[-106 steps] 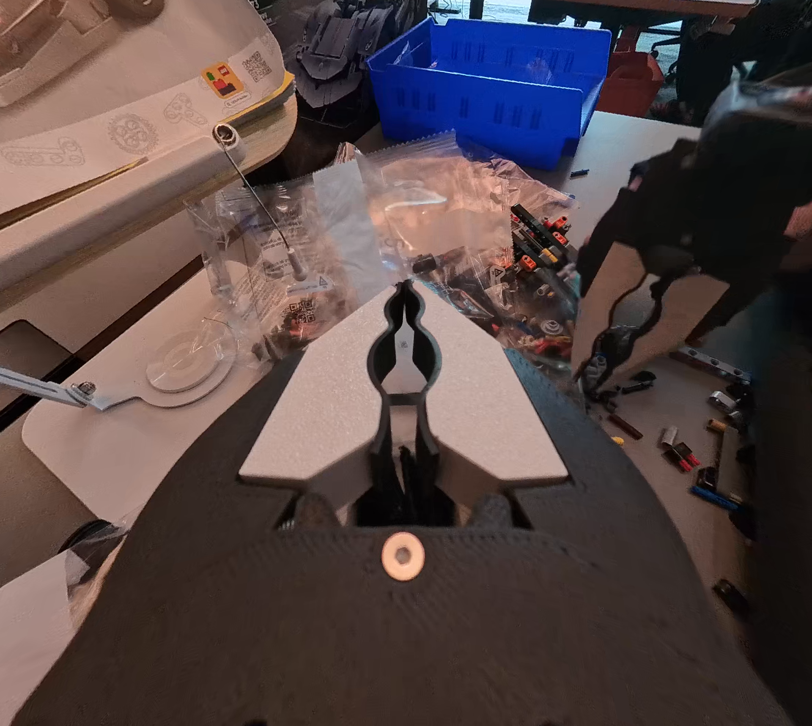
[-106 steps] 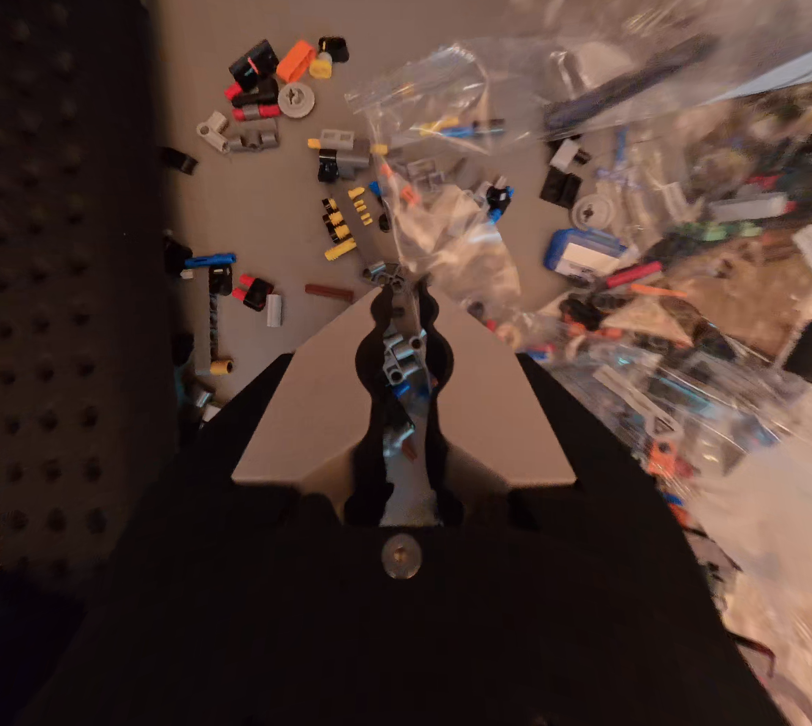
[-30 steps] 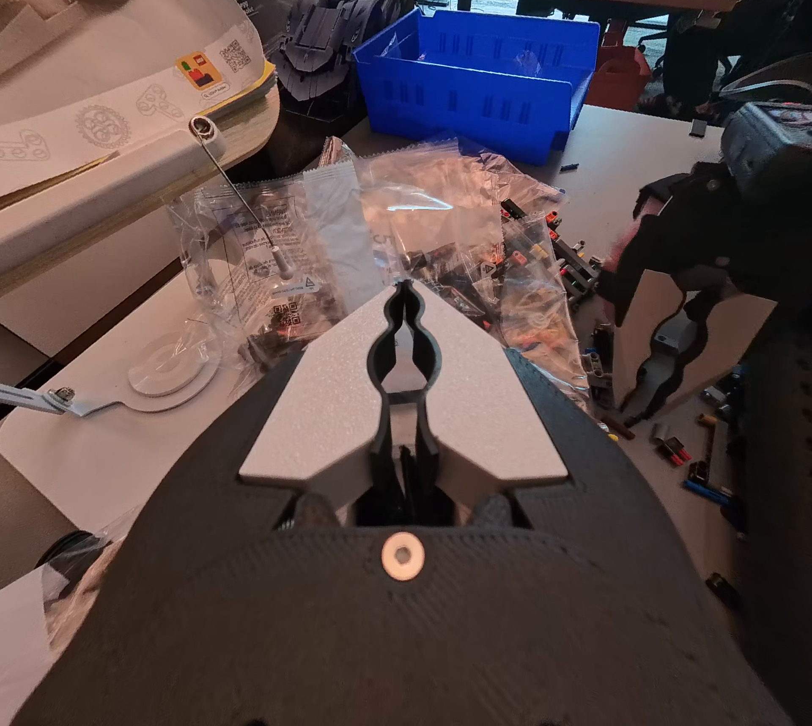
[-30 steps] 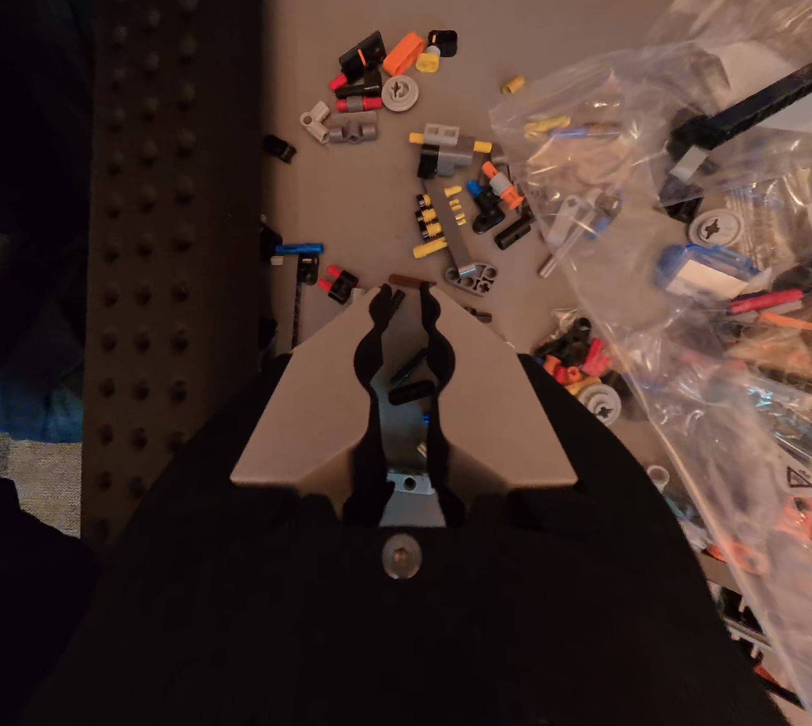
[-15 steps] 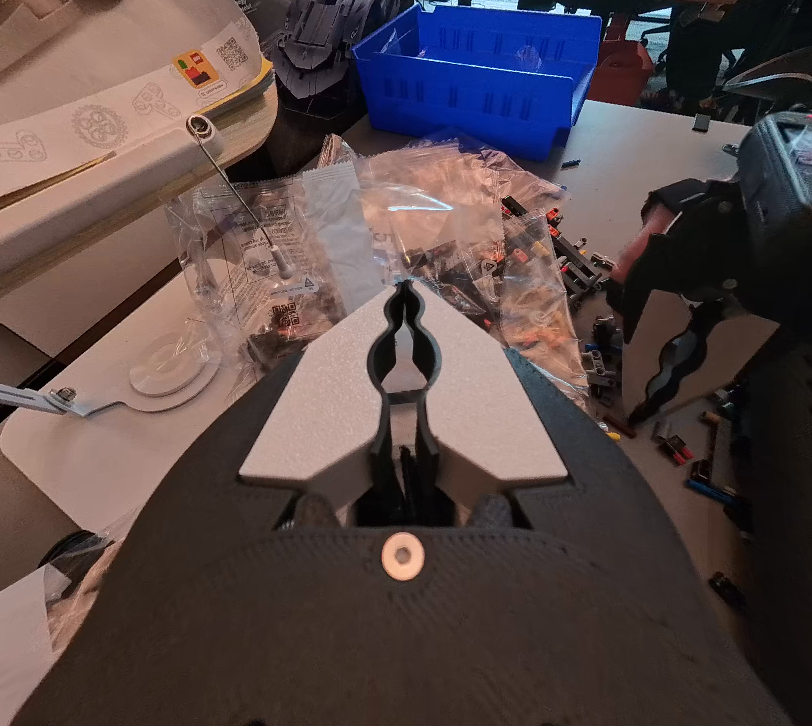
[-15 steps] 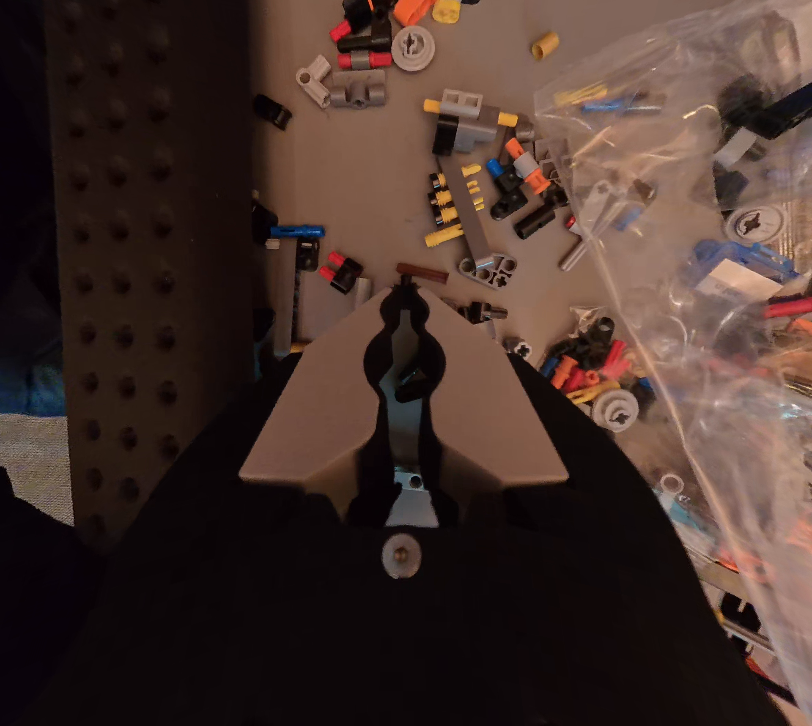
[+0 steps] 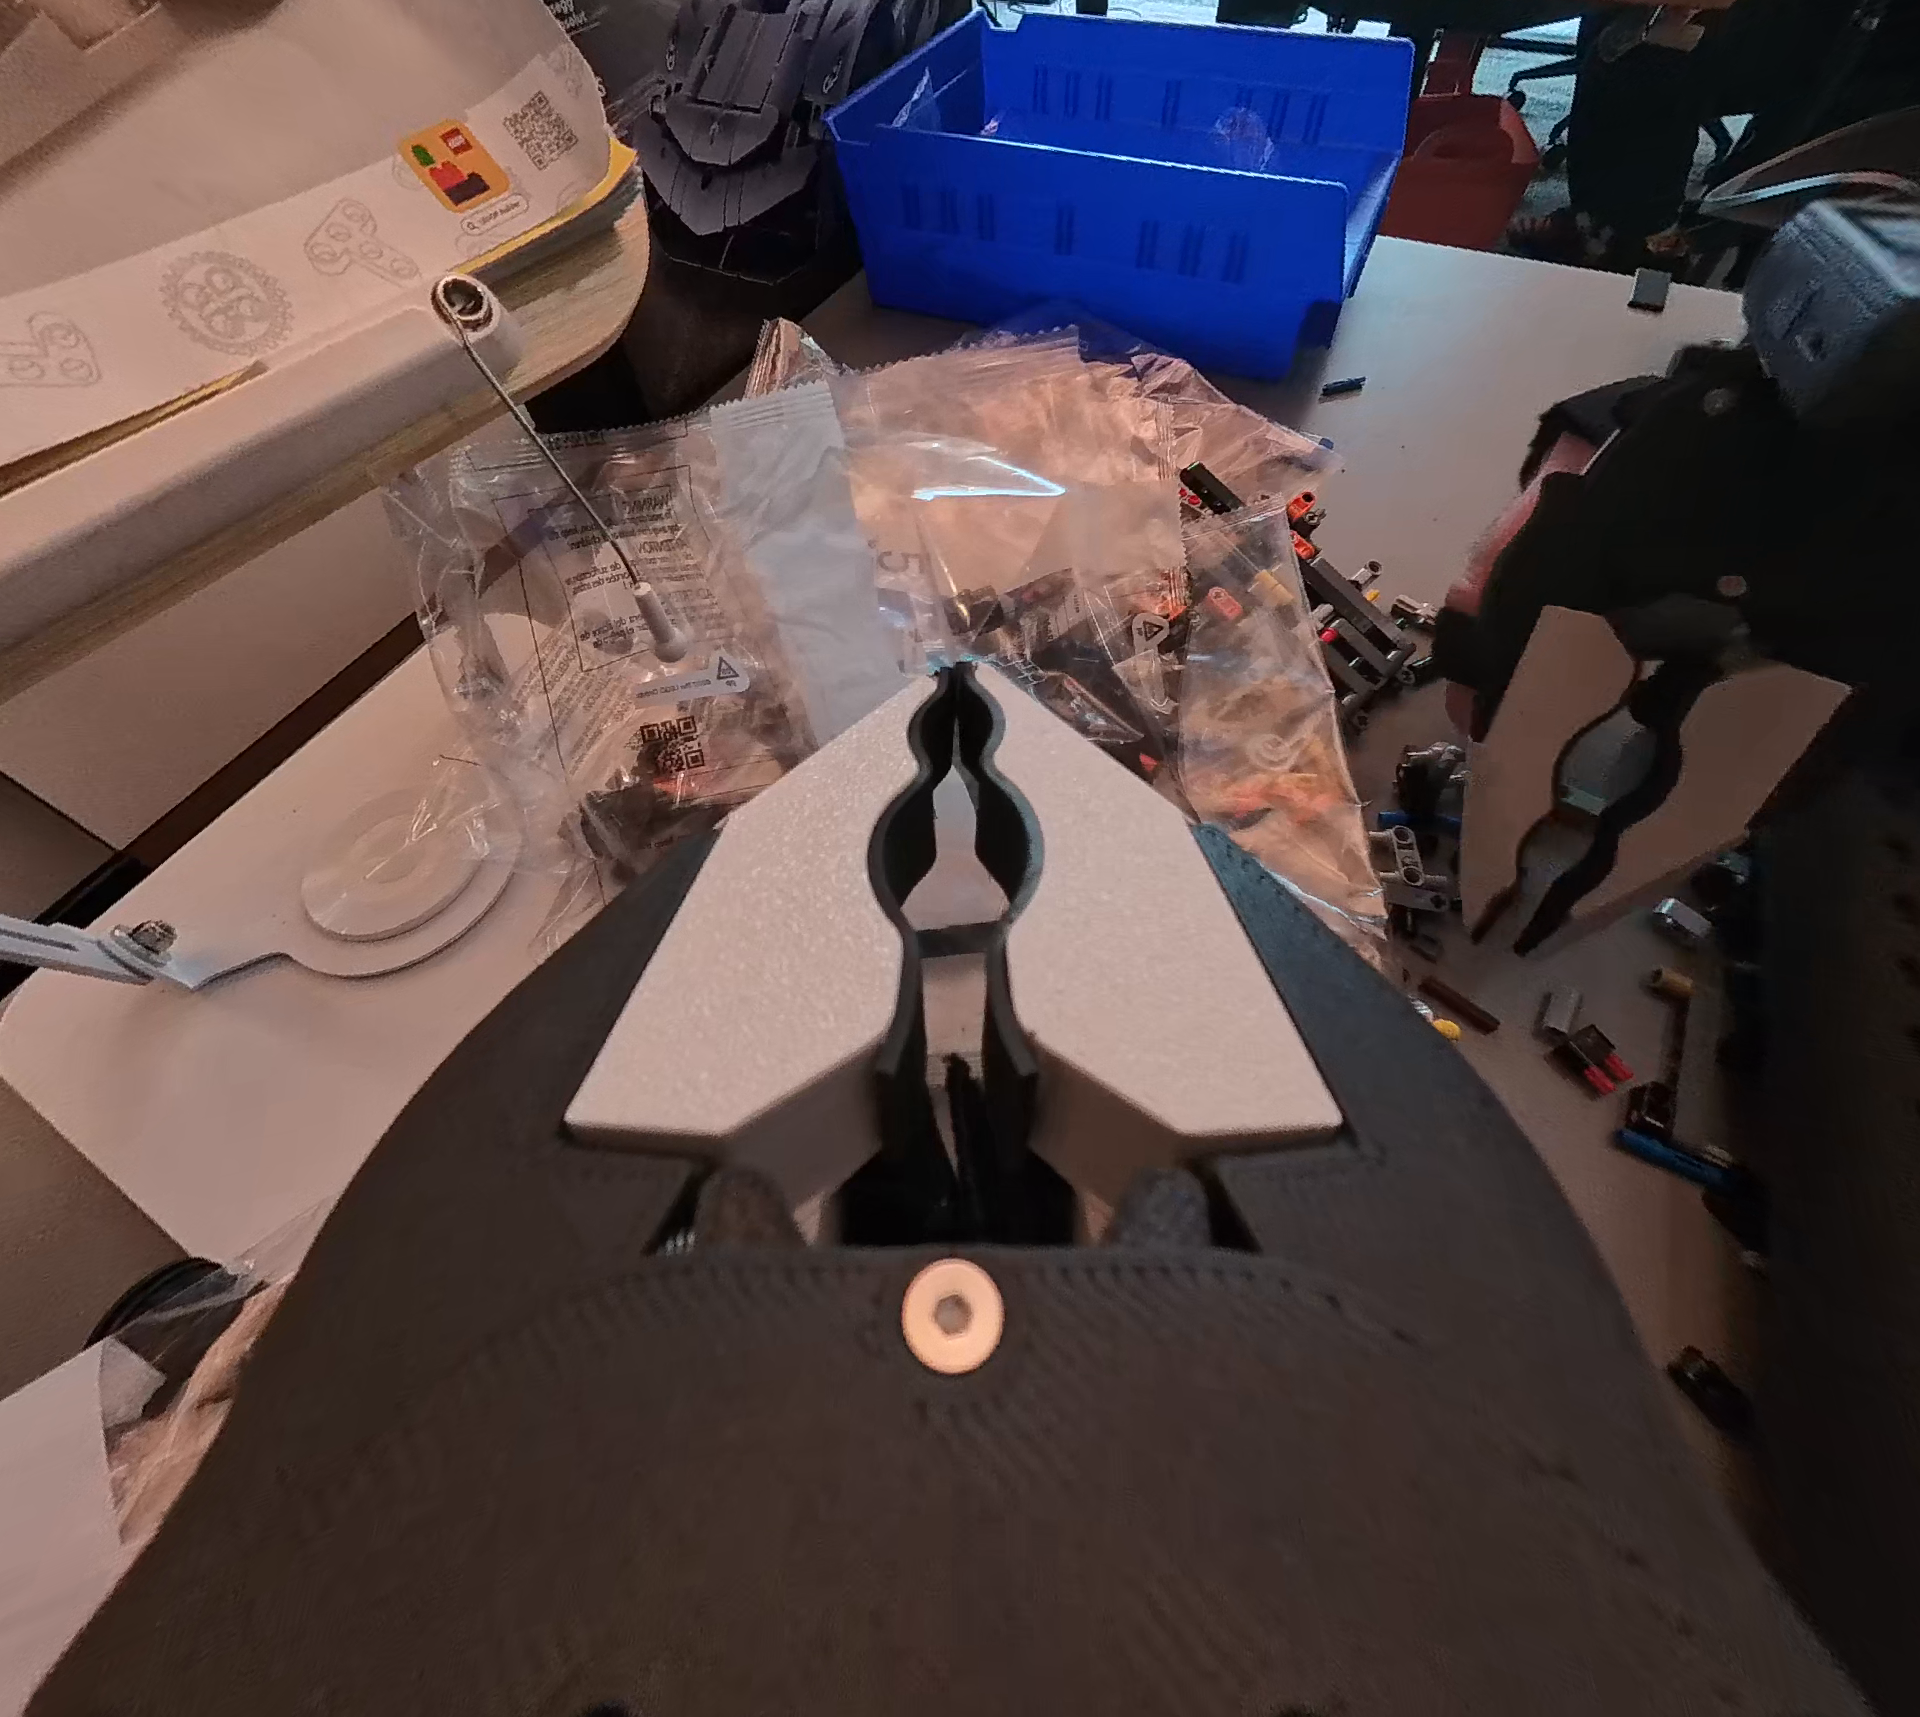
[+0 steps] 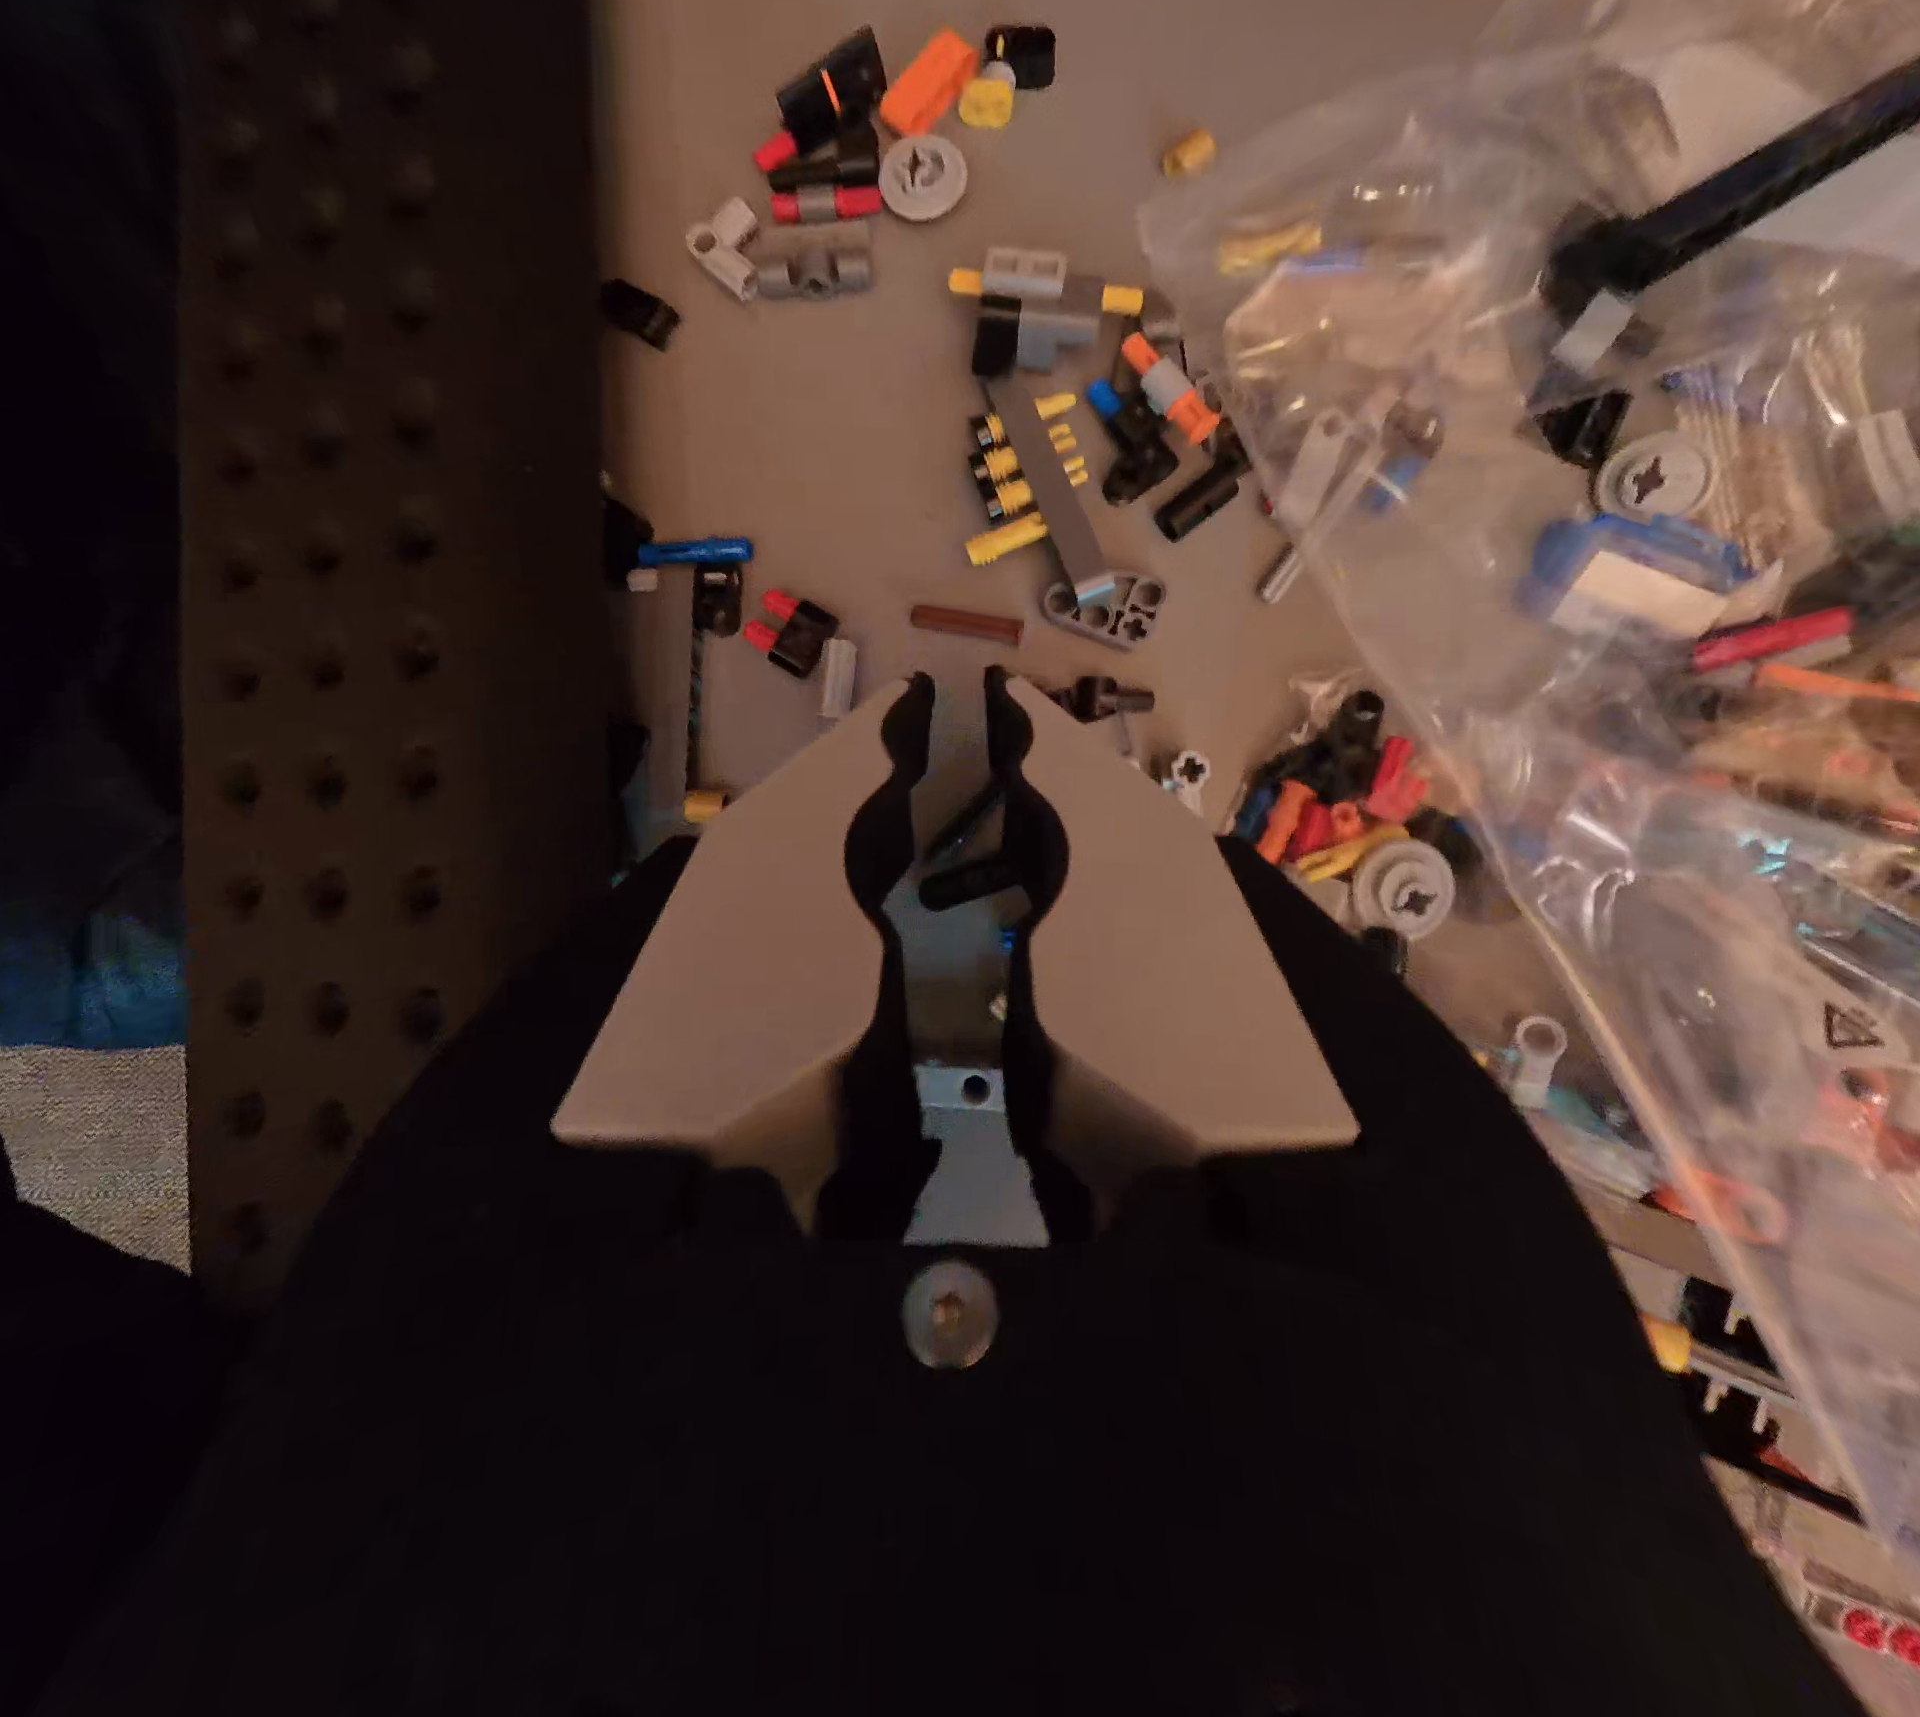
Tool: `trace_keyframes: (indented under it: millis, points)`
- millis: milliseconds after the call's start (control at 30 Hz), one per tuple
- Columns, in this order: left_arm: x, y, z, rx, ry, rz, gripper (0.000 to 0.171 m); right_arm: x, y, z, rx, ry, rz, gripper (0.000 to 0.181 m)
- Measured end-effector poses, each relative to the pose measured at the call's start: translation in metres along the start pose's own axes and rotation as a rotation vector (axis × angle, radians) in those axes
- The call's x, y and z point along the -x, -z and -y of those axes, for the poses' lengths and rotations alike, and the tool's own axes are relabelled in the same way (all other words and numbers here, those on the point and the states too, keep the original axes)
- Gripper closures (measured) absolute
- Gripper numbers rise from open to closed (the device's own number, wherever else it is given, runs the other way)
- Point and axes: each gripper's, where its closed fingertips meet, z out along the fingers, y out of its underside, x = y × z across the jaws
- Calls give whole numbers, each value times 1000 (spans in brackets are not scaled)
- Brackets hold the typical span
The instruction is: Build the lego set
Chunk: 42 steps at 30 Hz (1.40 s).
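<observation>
While I am hovering my right gripper (image 8: pixel 951 680), jaws narrowly parted and empty, over the loose lego pieces (image 8: pixel 1023 462) on the table, I am risking scattering them. My left gripper (image 7: pixel 954 680) is sitting closed, empty. The plastic bags (image 7: pixel 935 524) are holding more pieces; the blue bin's (image 7: pixel 1091 233) contents are unclear.

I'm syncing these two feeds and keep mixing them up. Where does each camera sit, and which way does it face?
Left wrist view: rides the left gripper, facing level across the table over clear plastic bags toward a blue bin; its own shut fingers show, and the right gripper at right.
Right wrist view: rides the right gripper, facing steeply down at loose lego pieces; its own parted fingers show.
Shared: the bags, the small brown rod and the right gripper.
</observation>
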Motion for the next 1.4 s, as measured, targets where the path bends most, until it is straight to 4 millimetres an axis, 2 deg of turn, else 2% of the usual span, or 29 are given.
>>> trace_keyframes:
  millis: [167,367,600,733,1100,1267,1400]
  points:
    - [-1,-1,0,2,1,-3,171,2,-5,4,-13,26,-9,164]
    - [0,-1,-1,3,1,-2,171,-3,-17,-1,57,25,-43,153]
    - [-2,-4,-2,10,-2,-6,171,-3,-22,3,59,34,-39,161]
    - [-1,-3,-1,7,-1,-4,171,-5,-22,2,63,47,-55,175]
    - [-1,-2,-1,5,-1,-5,171,-2,-23,3,74,82,-52,180]
    - [-1,-2,-1,4,0,-6,171,1,-11,15,-14,94,-38,179]
    - [-1,-1,-1,2,2,-7,171,1,12,38,-147,114,-63,179]
